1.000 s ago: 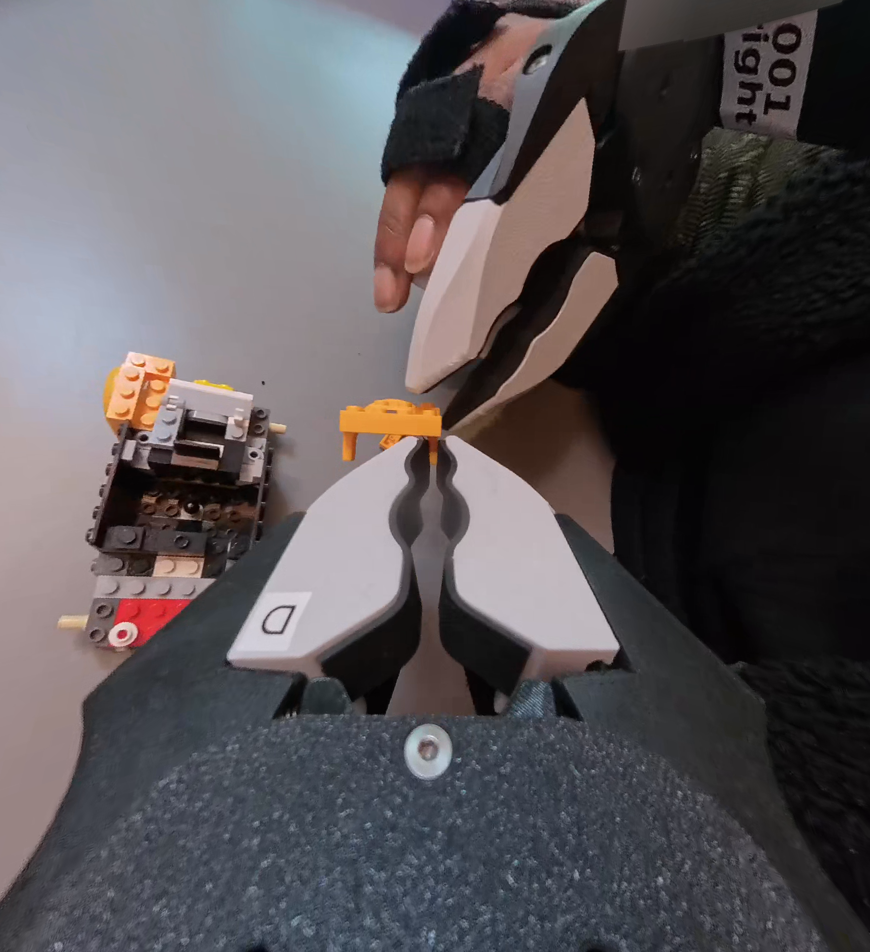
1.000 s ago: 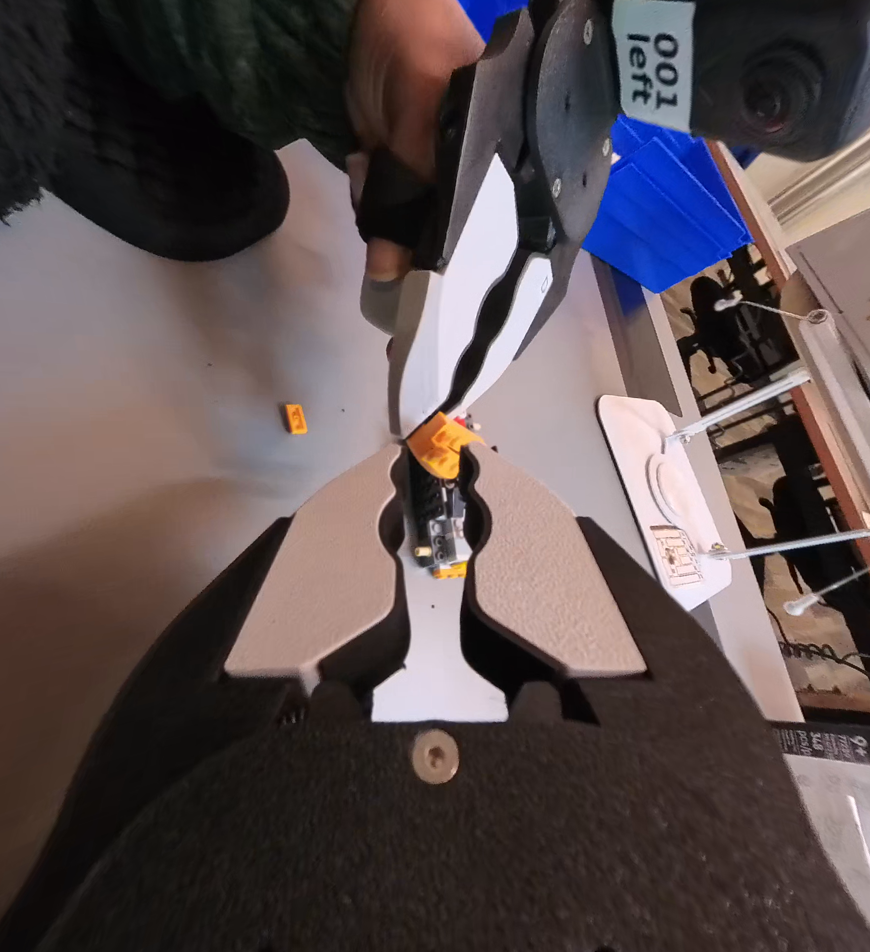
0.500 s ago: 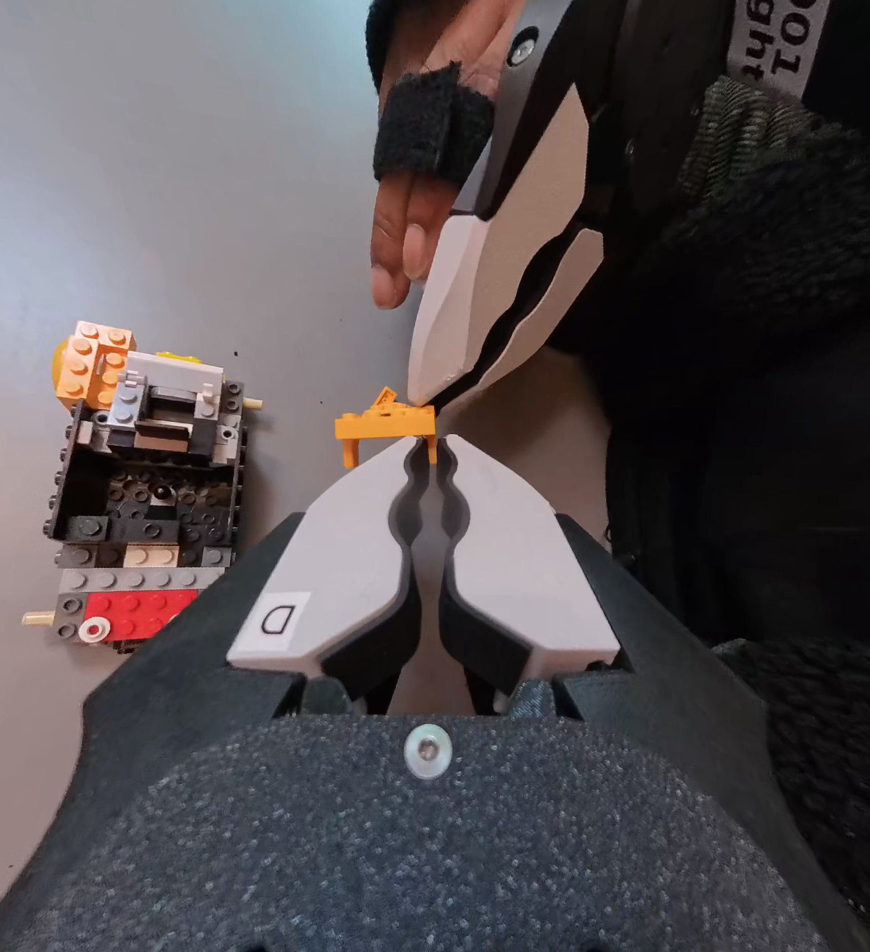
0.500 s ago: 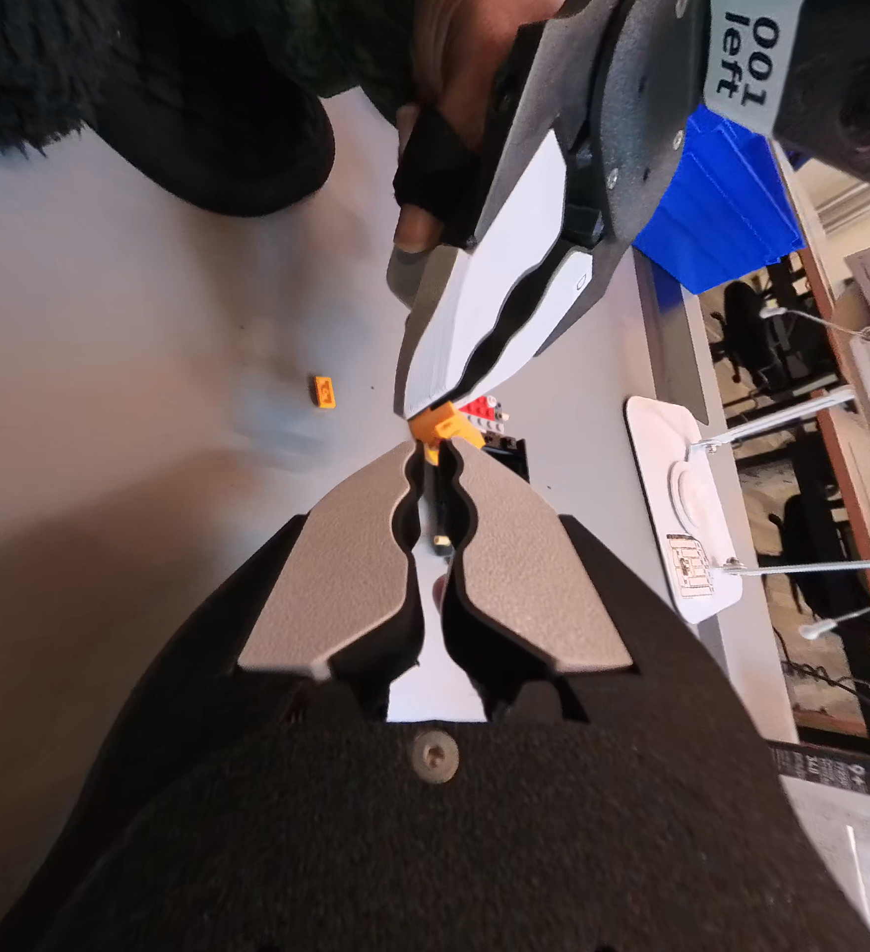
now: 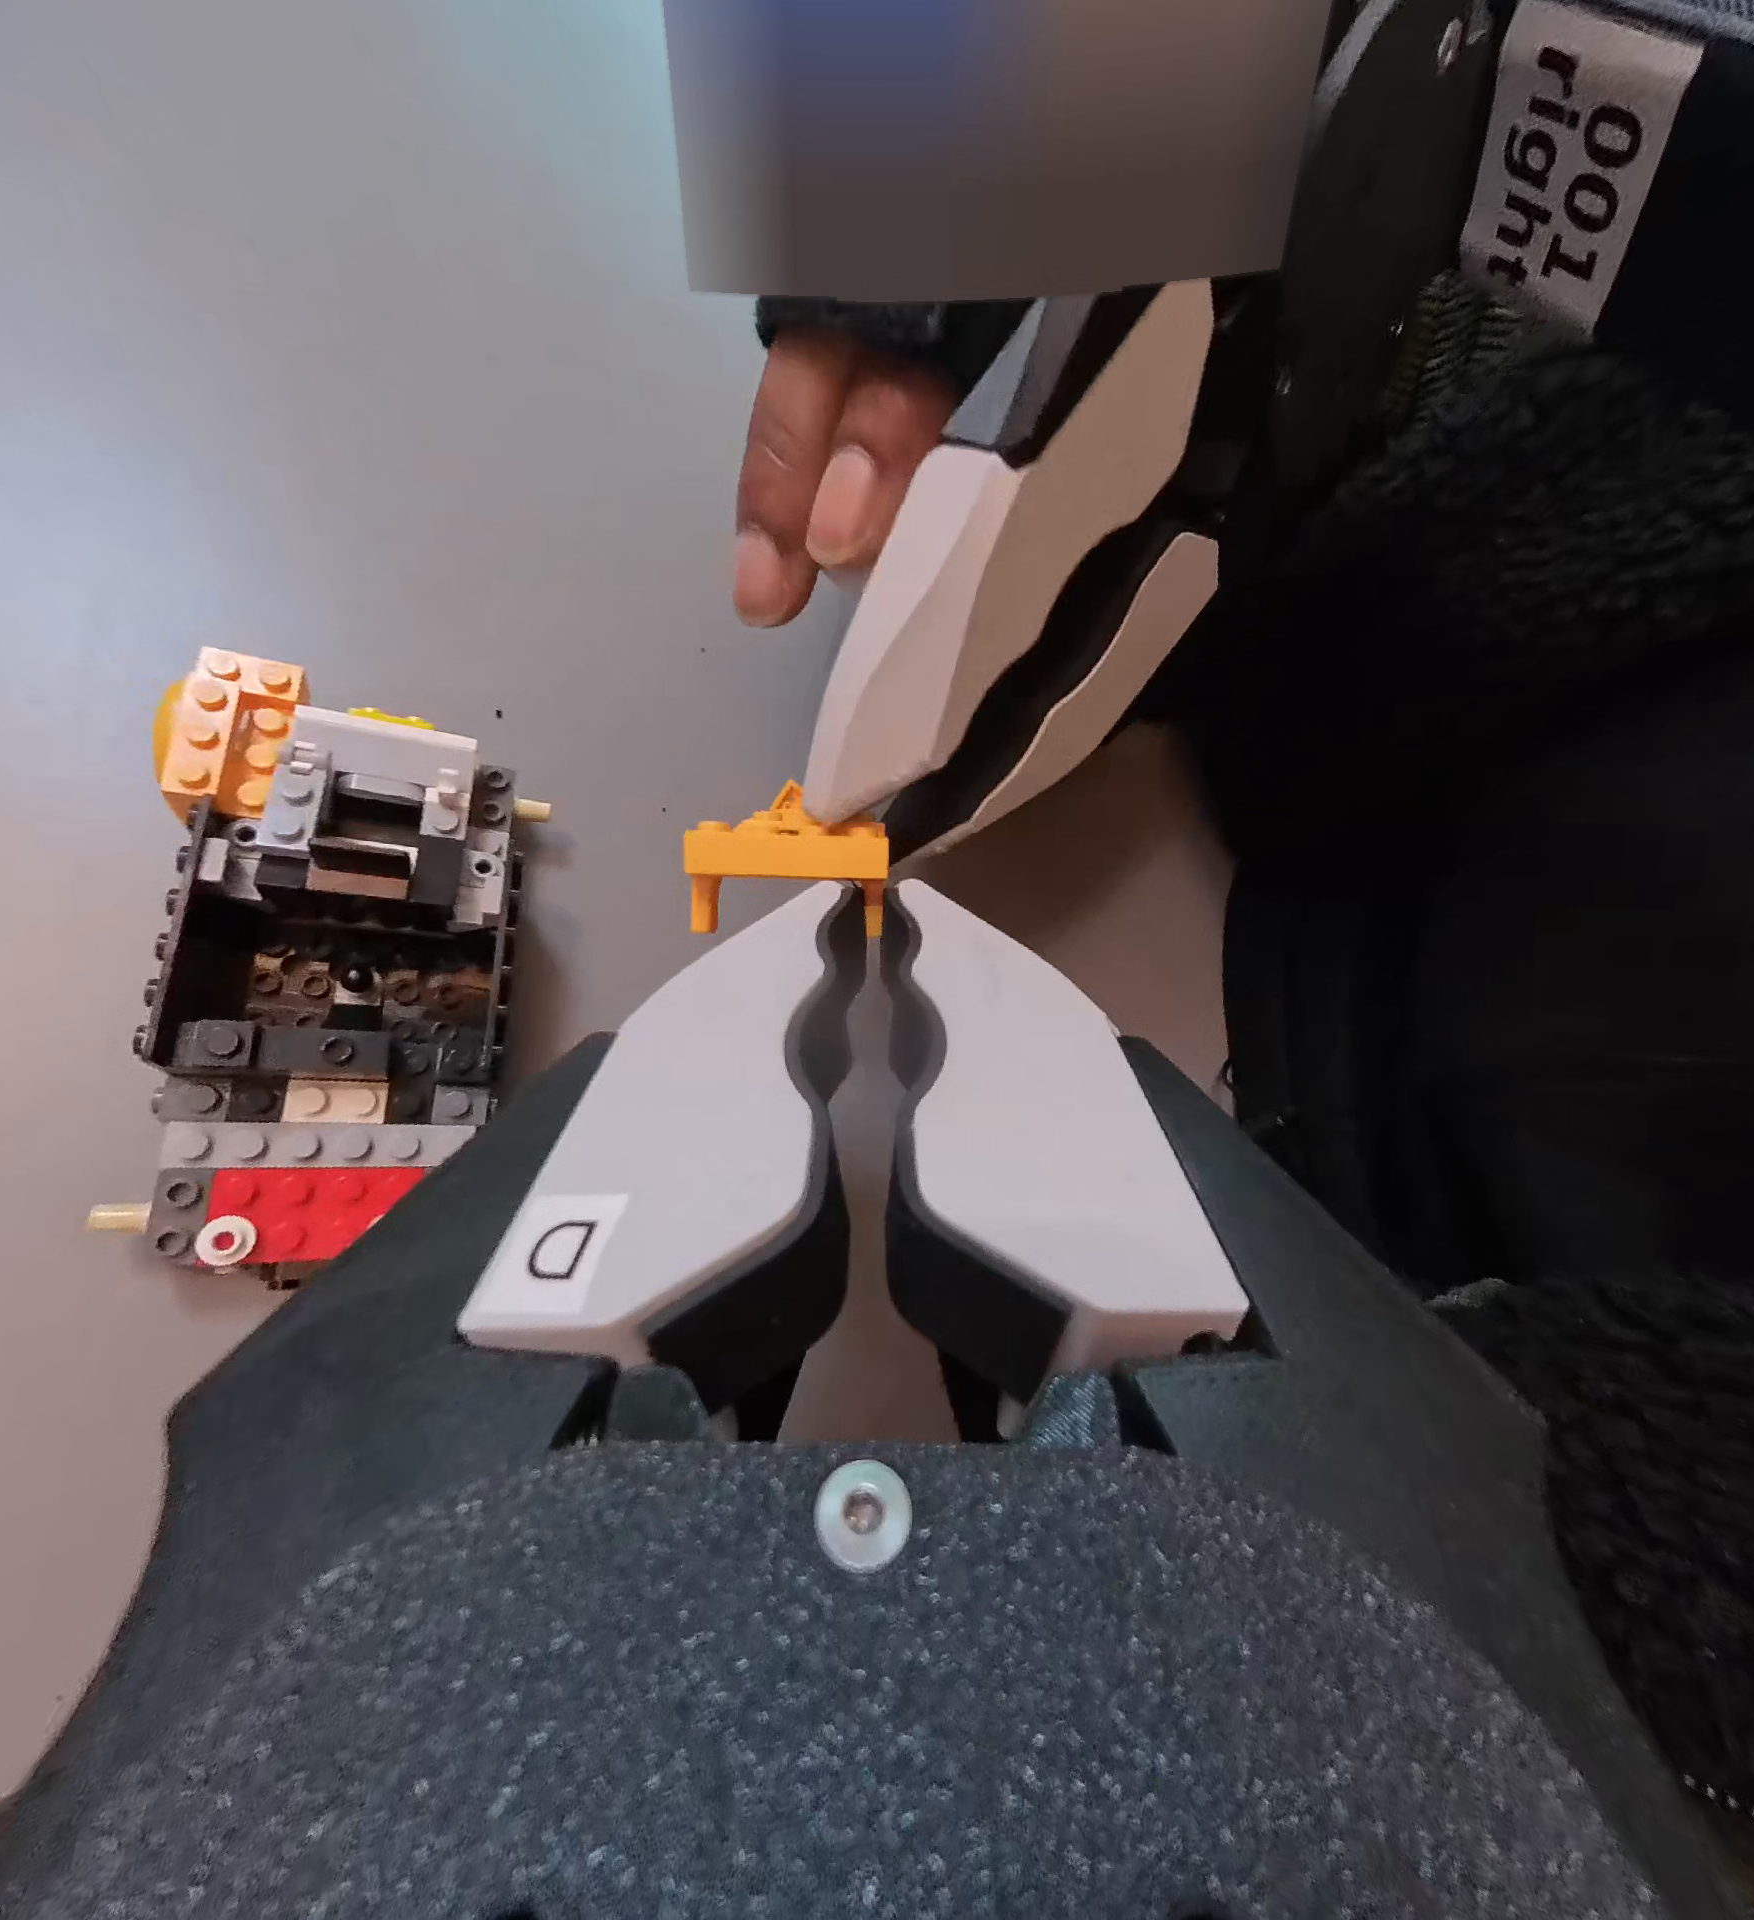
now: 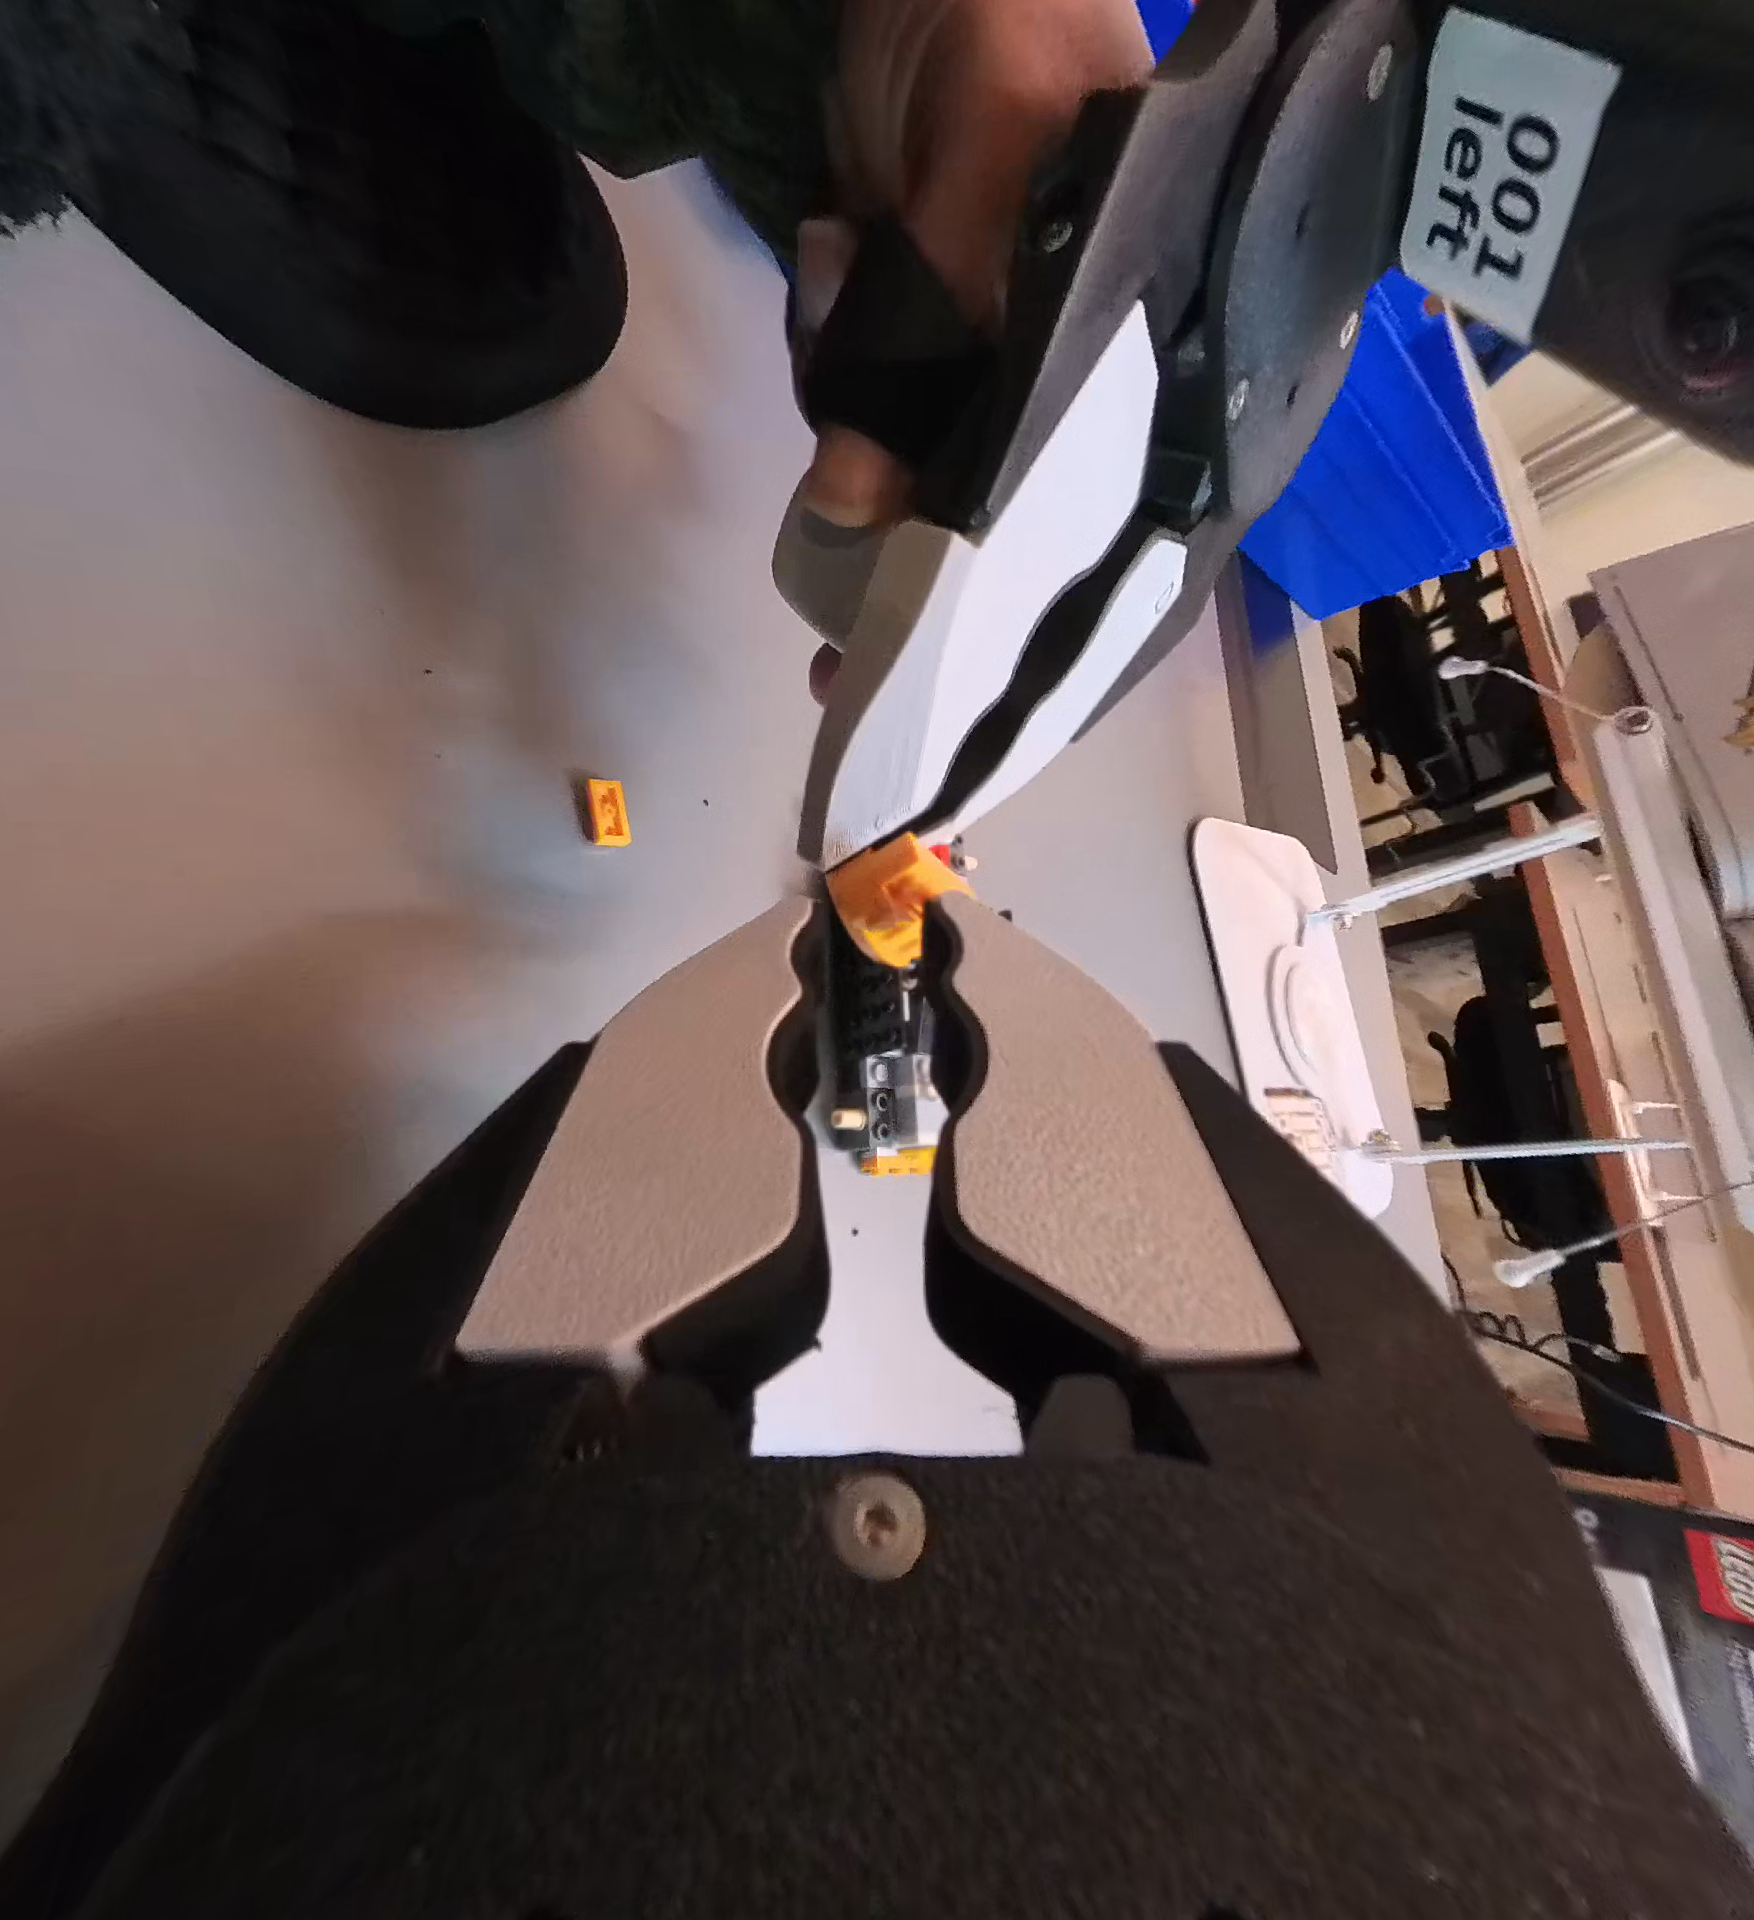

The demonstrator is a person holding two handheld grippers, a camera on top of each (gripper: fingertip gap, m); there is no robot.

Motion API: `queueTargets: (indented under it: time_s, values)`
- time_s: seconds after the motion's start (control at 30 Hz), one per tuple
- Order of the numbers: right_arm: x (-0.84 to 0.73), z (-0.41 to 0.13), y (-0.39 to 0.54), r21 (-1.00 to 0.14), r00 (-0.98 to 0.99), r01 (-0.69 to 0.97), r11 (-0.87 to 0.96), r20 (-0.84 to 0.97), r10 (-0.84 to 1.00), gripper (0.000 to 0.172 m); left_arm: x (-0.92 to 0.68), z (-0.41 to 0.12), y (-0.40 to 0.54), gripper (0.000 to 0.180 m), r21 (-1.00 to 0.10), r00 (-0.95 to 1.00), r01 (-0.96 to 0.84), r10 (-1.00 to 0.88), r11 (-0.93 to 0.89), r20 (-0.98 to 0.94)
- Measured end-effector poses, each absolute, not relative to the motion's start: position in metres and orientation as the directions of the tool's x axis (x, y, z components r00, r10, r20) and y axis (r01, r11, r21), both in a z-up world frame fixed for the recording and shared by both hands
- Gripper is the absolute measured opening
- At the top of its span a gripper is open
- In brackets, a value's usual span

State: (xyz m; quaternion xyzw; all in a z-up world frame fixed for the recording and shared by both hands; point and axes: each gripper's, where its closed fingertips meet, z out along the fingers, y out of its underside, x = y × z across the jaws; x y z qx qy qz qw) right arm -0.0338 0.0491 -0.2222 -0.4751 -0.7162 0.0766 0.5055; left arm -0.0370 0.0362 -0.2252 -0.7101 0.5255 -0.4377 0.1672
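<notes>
Your orange brick piece (image 5: 785,850) is glossy plastic; the grey table (image 5: 281,364) is smooth and matt.

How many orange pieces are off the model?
2: one orange piece pinched at the left gripper's tips, one orange tile lying on the table. Others may be hidden.

An office: grey desk (image 6: 229,623), blue bins (image 6: 1372,488), office chairs (image 6: 1475,1060).
</notes>
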Motion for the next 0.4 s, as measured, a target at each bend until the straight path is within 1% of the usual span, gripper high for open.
queueTargets:
  time_s: [0.1, 0.2, 0.33, 0.4]
  values:
    - [-0.035, -0.224, 0.052, -0.537, -0.046, 0.625, 0.567, 0.699, 0.713, 0.010, -0.038, -0.227, 0.038, 0.003, -0.679, 0.088, -0.599, -0.878, -0.424, 0.471]
    - [-0.035, -0.227, 0.056, -0.505, -0.057, 0.647, 0.571, 0.715, 0.697, 0.008, -0.039, -0.229, 0.039, 0.003, -0.658, 0.096, -0.592, -0.851, -0.466, 0.516]
    - [-0.035, -0.224, 0.058, -0.494, -0.048, 0.642, 0.586, 0.737, 0.674, 0.006, -0.040, -0.225, 0.039, 0.003, -0.626, 0.082, -0.560, -0.788, -0.543, 0.610]
    - [-0.034, -0.227, 0.059, -0.501, -0.045, 0.644, 0.577, 0.729, 0.683, 0.006, -0.041, -0.228, 0.040, 0.003, -0.620, 0.086, -0.566, -0.787, -0.543, 0.611]
